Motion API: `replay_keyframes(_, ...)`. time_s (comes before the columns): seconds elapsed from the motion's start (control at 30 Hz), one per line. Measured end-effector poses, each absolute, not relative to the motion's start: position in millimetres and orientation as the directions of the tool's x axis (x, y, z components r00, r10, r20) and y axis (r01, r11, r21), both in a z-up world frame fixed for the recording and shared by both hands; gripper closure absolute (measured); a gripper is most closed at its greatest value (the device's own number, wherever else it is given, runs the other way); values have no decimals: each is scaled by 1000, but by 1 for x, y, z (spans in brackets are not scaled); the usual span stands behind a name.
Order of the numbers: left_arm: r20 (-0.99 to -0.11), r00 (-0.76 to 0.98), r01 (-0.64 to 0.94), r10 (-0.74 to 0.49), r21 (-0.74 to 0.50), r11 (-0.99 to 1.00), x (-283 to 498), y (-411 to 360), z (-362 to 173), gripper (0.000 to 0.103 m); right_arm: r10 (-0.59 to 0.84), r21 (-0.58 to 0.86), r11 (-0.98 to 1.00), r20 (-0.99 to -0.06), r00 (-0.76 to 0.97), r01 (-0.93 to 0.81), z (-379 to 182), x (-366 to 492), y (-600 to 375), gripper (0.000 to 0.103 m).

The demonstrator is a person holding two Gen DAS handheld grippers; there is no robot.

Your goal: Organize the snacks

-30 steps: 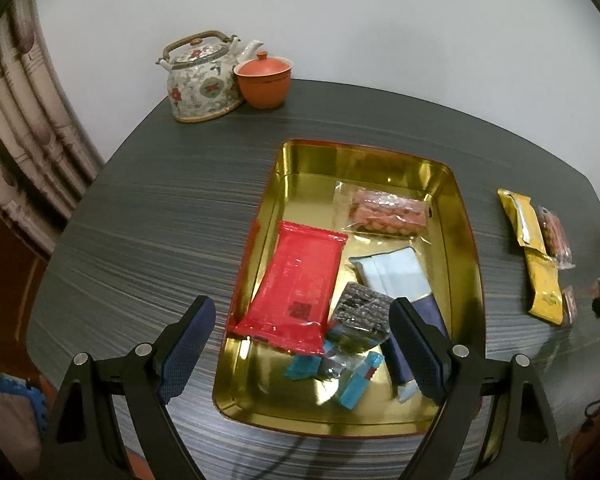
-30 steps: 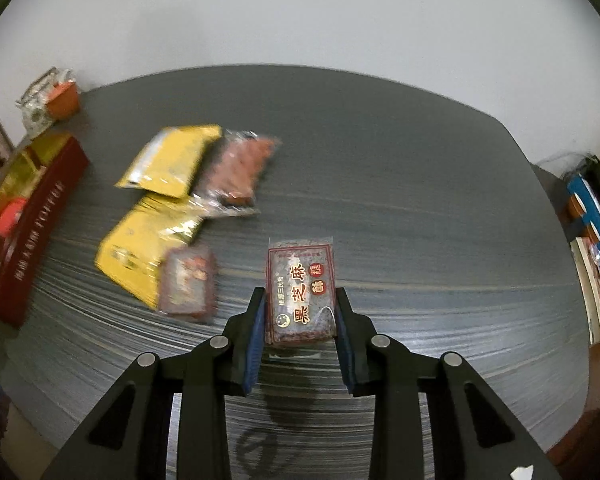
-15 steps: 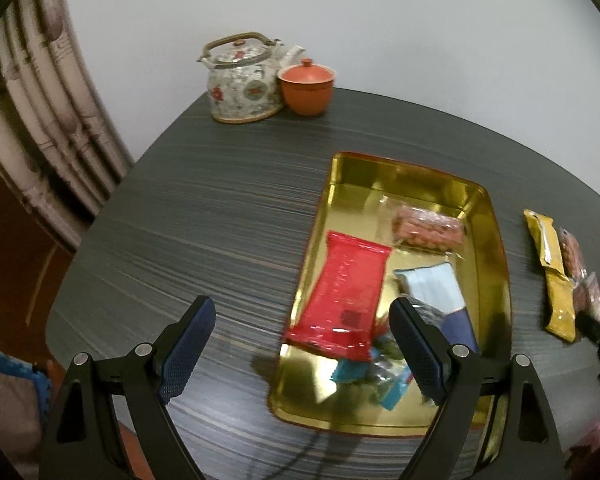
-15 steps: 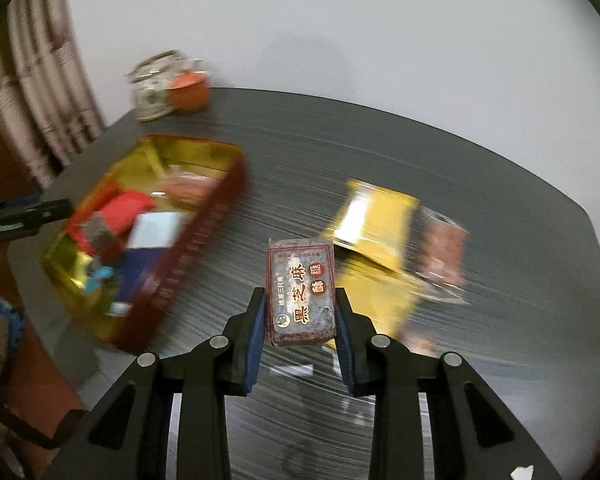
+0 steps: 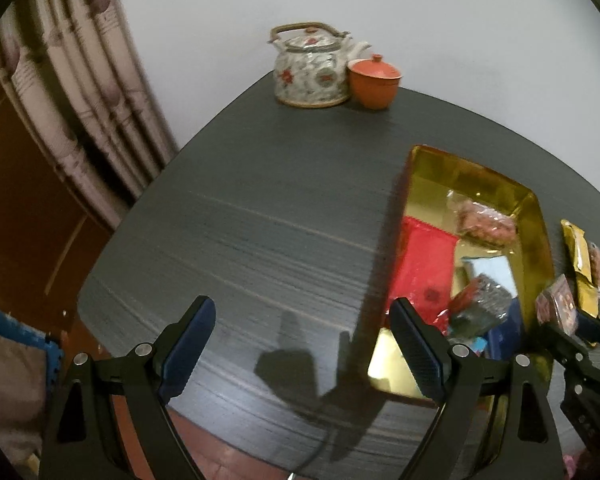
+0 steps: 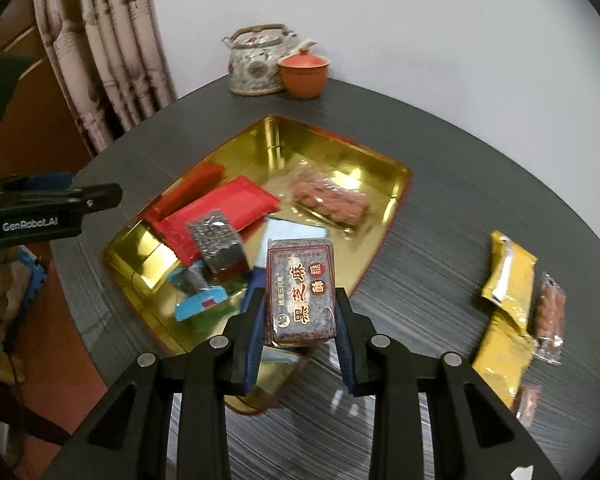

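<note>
- While the right gripper [image 6: 300, 312] is clamped on a dark speckled snack packet [image 6: 302, 290] printed with red and gold characters, that packet hangs over the near right edge of the gold tin tray [image 6: 340, 148], its long sides pressed by the two blue pads.
- Left gripper [image 5: 302, 344]: jaws spread wide with nothing between them, poised over bare dark tabletop [image 5: 260, 200]; in the right wrist view its black body enters at 9 o'clock.
- Tray contents, right wrist view: a red packet [image 6: 228, 208] toward 10 o'clock of the held packet, a small grey speckled packet [image 6: 218, 246] lying on it, a clear pack of reddish-brown snacks [image 6: 332, 200] at 12 o'clock, a pale blue packet [image 6: 296, 232] just behind the held one, and small blue-wrapped pieces [image 6: 200, 304] at 9 o'clock.
- Outside the tray, at 3 o'clock: two yellow foil packets [image 6: 508, 276], one behind the other, with a clear pack of brown snacks [image 6: 550, 320] just beside them on the right; a further small packet at the lower right is too blurred to identify.
- Far table edge, at 12 o'clock: a floral ceramic teapot [image 6: 256, 64] touching or just beside an orange lidded cup [image 6: 303, 72].
- Left wrist view: the tray lies at 3 o'clock of the open jaws; a patterned curtain [image 5: 76, 92] hangs at 10 o'clock.
</note>
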State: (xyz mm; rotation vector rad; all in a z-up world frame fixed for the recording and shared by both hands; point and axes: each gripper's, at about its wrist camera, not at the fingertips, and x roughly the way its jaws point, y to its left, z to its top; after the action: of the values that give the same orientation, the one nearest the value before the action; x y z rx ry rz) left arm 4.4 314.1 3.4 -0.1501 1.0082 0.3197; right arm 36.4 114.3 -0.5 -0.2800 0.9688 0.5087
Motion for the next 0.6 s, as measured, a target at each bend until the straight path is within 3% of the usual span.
replay_keyframes(0.6, -863, 472, -327, 179, 17, 945, 3, 314, -5, 15, 262, -18, 835, -866, 426, -551, -25, 49, 142, 74)
